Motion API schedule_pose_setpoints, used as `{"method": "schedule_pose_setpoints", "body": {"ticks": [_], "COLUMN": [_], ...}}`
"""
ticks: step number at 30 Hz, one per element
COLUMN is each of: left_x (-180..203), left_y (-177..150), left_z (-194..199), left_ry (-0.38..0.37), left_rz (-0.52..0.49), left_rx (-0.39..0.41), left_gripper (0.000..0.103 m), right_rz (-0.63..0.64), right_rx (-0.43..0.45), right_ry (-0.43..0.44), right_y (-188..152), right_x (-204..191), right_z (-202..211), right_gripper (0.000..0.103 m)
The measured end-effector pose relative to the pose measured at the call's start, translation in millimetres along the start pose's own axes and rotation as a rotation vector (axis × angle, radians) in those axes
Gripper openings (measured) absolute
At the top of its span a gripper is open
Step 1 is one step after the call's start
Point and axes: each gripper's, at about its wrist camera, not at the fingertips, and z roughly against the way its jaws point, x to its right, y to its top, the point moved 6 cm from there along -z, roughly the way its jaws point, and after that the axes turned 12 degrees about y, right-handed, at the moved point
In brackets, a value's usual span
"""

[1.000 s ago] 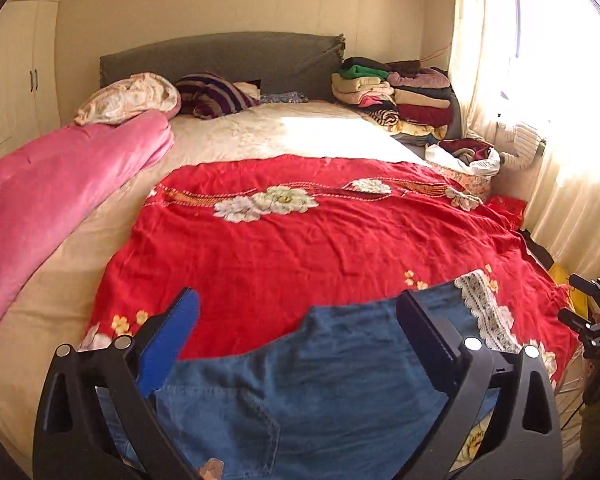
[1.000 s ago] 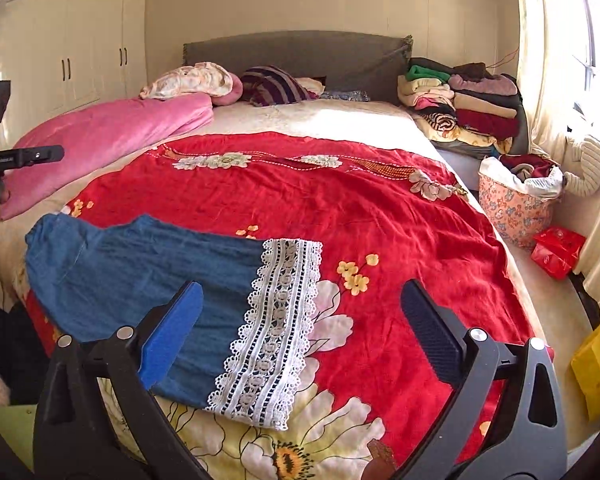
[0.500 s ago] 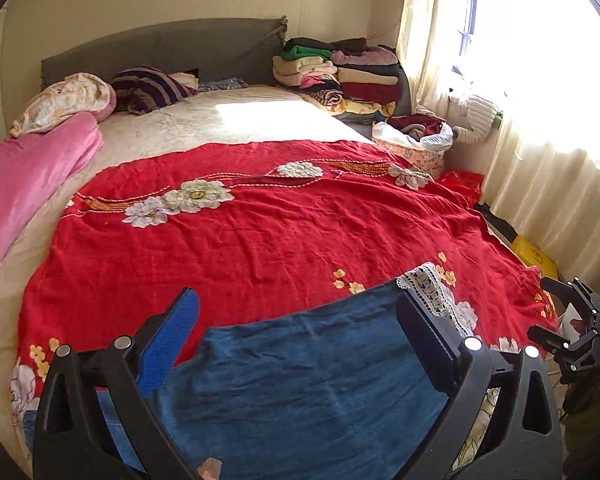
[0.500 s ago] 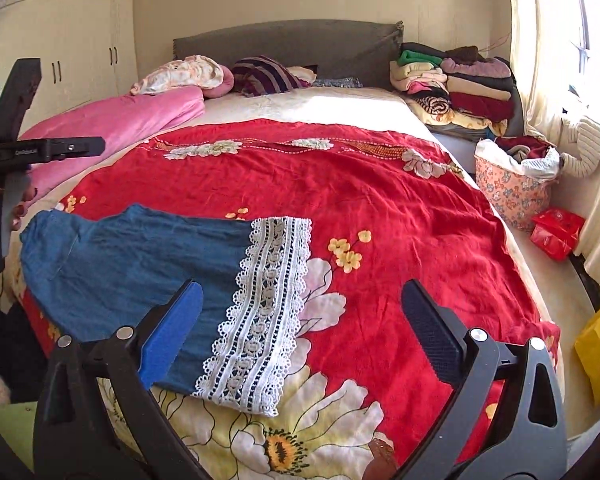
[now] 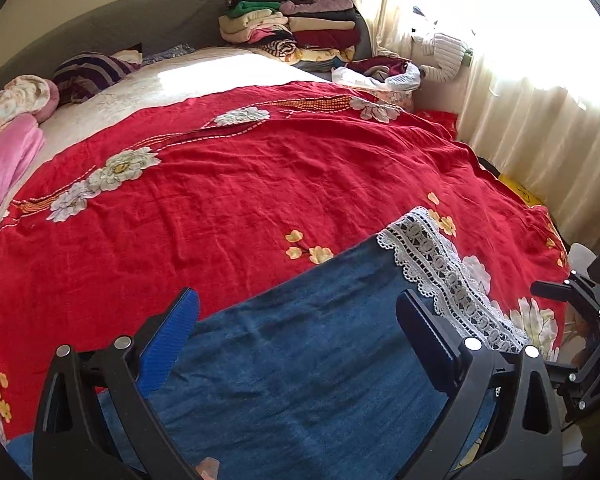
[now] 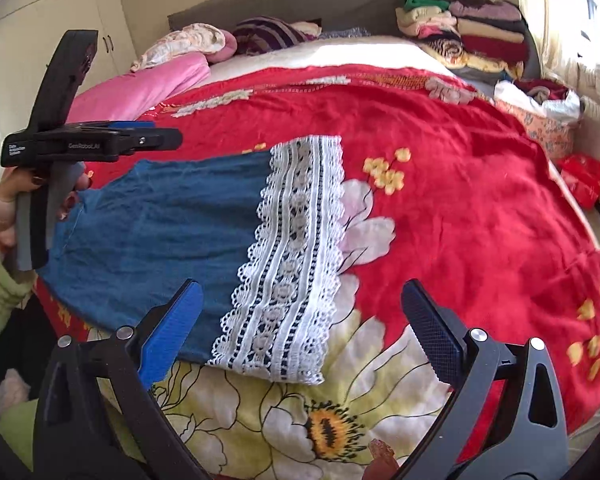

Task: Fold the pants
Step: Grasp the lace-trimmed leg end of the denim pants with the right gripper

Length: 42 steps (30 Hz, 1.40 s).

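Observation:
Blue denim pants [image 5: 312, 364] [image 6: 168, 220] with a white lace hem [image 5: 440, 272] [image 6: 296, 256] lie flat on the red flowered bedspread [image 5: 240, 200] [image 6: 440, 184] near the bed's front edge. My left gripper [image 5: 298, 326] hovers open above the denim with nothing between its fingers. My right gripper [image 6: 300, 318] is open too, just in front of the lace hem, holding nothing. The right wrist view shows the left gripper's body [image 6: 60, 144] in a hand at the pants' left end. The left wrist view catches the right gripper's body [image 5: 580, 320] at the far right.
A pink quilt [image 6: 140, 88] and pillows [image 6: 268, 34] lie at the head of the bed. Folded clothes [image 5: 296, 28] are stacked at the far right corner. A laundry basket [image 6: 544, 116] and curtains [image 5: 540, 120] stand along the right side.
Both grippers have moved closer and lower toward the pants. The left view has swung right along the denim toward the lace hem. Both stay open.

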Motion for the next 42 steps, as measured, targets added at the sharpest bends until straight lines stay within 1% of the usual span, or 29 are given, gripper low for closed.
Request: {"method": "schedule_pose_setpoints", "body": {"ticks": [5, 8, 13, 16, 22, 26, 31, 32, 33, 34, 35, 37, 38, 39, 40, 41, 42], "left_x": [17, 19, 19, 23, 30, 34, 38, 39, 40, 42, 44, 47, 49, 51, 53, 54, 55], "left_y": [-2, -2, 1, 3, 3, 2, -3, -5, -6, -7, -8, -8, -9, -9, -10, -10, -11], "left_z": [-22, -32, -42, -46, -53, -60, -76, -78, -80, -81, -80, -77, -76, -75, -75, -75, -75], "left_ry": [-0.012, -0.037, -0.048, -0.046, -0.069, -0.076, -0.085, -0.093, -0.102, -0.113, -0.120, -0.136, -0.141, -0.145, -0.141, -0.136, -0.130], "left_rz": [-0.060, -0.045, -0.024, -0.037, -0.039, -0.059, -0.088, -0.090, -0.089, -0.089, -0.089, -0.092, -0.092, -0.093, -0.097, -0.098, -0.098], "left_rx": [-0.031, -0.045, -0.054, -0.049, -0.043, -0.042, -0.070, -0.075, -0.078, -0.078, -0.075, -0.072, -0.073, -0.075, -0.077, -0.079, -0.080], "left_gripper": [0.098, 0.098, 0.098, 0.098, 0.098, 0.098, 0.096, 0.094, 0.088, 0.079, 0.075, 0.058, 0.053, 0.047, 0.042, 0.040, 0.035], "right_rz": [-0.082, -0.103, -0.117, -0.123, -0.148, -0.165, -0.175, -0.178, -0.173, -0.166, -0.155, -0.149, -0.155, -0.163, -0.170, -0.170, -0.171], "right_rx": [-0.011, -0.011, -0.030, -0.029, -0.026, -0.023, -0.022, -0.018, -0.022, -0.027, -0.032, -0.036, -0.035, -0.031, -0.023, -0.014, -0.015], "right_ry": [0.021, 0.027, 0.050, 0.046, 0.038, 0.035, 0.047, 0.059, 0.068, 0.072, 0.081, 0.093, 0.091, 0.090, 0.088, 0.095, 0.102], "right_y": [-10, -12, -19, -20, -21, -22, -23, -22, -21, -21, -21, -22, -22, -23, -23, -23, -23], "right_x": [6, 6, -1, -2, -3, -3, -4, -5, -6, -8, -11, -15, -14, -13, -12, -10, -9], "right_z": [-9, -11, -18, -20, -24, -26, -28, -28, -29, -30, -31, -33, -34, -34, -33, -32, -33], "right_gripper": [0.094, 0.094, 0.094, 0.094, 0.094, 0.094, 0.094, 0.092, 0.087, 0.081, 0.079, 0.075, 0.073, 0.066, 0.059, 0.055, 0.051]}}
